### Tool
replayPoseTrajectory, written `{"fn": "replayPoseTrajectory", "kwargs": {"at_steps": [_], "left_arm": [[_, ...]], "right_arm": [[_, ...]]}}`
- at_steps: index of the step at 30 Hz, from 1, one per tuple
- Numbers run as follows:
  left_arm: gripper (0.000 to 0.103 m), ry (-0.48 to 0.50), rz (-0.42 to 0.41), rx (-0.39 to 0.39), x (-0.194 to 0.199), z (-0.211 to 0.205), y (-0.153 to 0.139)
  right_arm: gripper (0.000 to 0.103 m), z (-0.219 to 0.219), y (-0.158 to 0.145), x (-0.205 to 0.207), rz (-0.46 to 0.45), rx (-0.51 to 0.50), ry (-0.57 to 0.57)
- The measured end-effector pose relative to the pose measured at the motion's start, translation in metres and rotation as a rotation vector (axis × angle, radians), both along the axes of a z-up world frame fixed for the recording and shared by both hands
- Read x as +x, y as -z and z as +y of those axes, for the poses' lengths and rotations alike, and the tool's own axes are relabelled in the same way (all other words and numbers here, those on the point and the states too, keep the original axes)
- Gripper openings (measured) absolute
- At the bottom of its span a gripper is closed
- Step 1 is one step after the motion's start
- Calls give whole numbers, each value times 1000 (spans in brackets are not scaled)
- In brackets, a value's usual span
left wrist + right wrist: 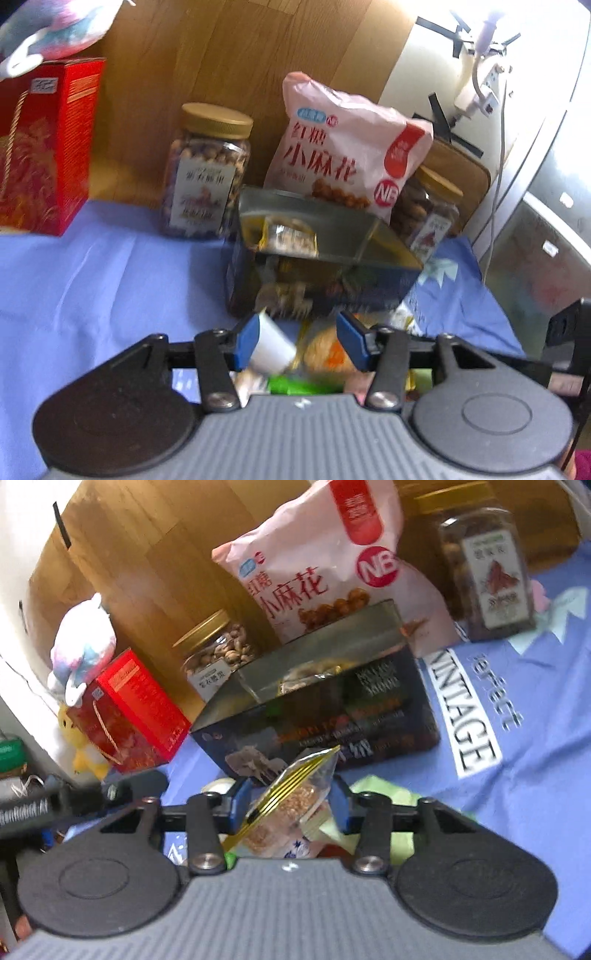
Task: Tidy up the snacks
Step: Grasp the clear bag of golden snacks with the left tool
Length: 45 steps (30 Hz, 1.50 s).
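While one small packet already lies in the open tin, the sorting looks barely begun. The right tongs are clamped on a clear, gold-edged snack packet just short of the tin. The left tongs stand partly apart over loose snacks on the worktop, gripping nothing.

Blue printed cloth, plush toy, wooden board
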<state>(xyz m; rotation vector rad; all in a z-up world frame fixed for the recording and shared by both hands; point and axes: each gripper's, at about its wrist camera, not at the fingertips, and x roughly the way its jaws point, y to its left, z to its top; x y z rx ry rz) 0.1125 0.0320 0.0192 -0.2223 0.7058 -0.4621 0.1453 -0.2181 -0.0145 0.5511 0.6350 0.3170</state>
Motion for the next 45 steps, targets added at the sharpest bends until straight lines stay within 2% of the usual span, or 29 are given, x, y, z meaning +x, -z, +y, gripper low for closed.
{"fn": "replayPoseTrajectory", "kwargs": {"at_steps": [4,8,12,15,18,21,22,28,31,33,34,35,37,38,42,45], "left_arm": [[47,26,18,12,-16,-4,4],[47,104,-4,6,-32,-22,1],[51,206,-2,7,-43,-52,2],[51,279,13,34,-51,-81,8],[51,341,23,60,-57,-109,12],[52,390,14,95,-62,-131,16],[52,404,12,107,-62,-139,18],[55,447,40,162,-54,-174,34],[56,474,98,159,-50,-183,45],[55,482,101,140,-53,-183,48],[52,502,104,134,-55,-183,48],[51,505,99,133,-58,-183,48],[49,509,81,137,-65,-181,47],[47,510,82,133,-67,-179,46],[45,494,74,114,-75,-165,40],[44,469,31,103,-81,-150,30]], "right_arm": [[36,-29,7,-43,-10,145,27],[35,-60,11,-92,-23,178,60],[36,-85,20,-133,-6,107,109],[42,-97,27,-149,5,37,217],[53,-106,25,-163,-28,-31,300],[80,-105,19,-174,-88,-72,299],[84,-101,17,-177,-107,-105,285],[85,-65,29,-178,-134,-323,154],[85,-48,36,-170,-126,-431,113],[81,-43,38,-167,-137,-491,113],[68,-43,37,-166,-142,-510,111],[61,-42,37,-164,-141,-535,111],[48,-44,36,-164,-145,-544,103],[45,-45,35,-164,-146,-541,100],[40,-35,32,-164,-151,-542,95],[40,-25,23,-164,-180,-531,75]]}}
